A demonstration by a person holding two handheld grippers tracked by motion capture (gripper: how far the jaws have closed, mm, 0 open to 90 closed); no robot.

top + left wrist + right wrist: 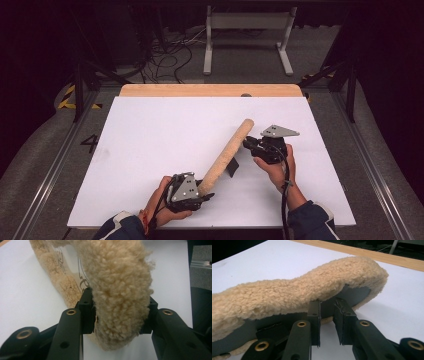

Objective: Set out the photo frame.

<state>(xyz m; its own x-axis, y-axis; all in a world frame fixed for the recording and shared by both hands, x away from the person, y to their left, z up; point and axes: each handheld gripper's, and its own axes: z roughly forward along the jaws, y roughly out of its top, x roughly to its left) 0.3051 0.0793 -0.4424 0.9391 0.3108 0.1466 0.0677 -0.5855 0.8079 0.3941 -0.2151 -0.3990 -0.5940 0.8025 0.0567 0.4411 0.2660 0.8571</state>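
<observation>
White sheeting covers the tabletop [150,145], its wooden edge showing at the far side, with dark floor and tangled cables beyond. Two forearms in dark blue sleeves reach in from the near edge. The left hand [160,197] wraps around the left hand-held gripper [206,194], whose jaws are closed tight on the near end of a long tan fleece-covered insole with a grey underside [227,152], squeezing the pile from both sides. The right hand [275,170], wrist bent inward, points the right hand-held gripper [246,144] leftward at the insole's far end; its jaws stand narrowly apart at the grey edge, and whether they pinch it cannot be told. The insole lies diagonally between the two, lifted on its side.
</observation>
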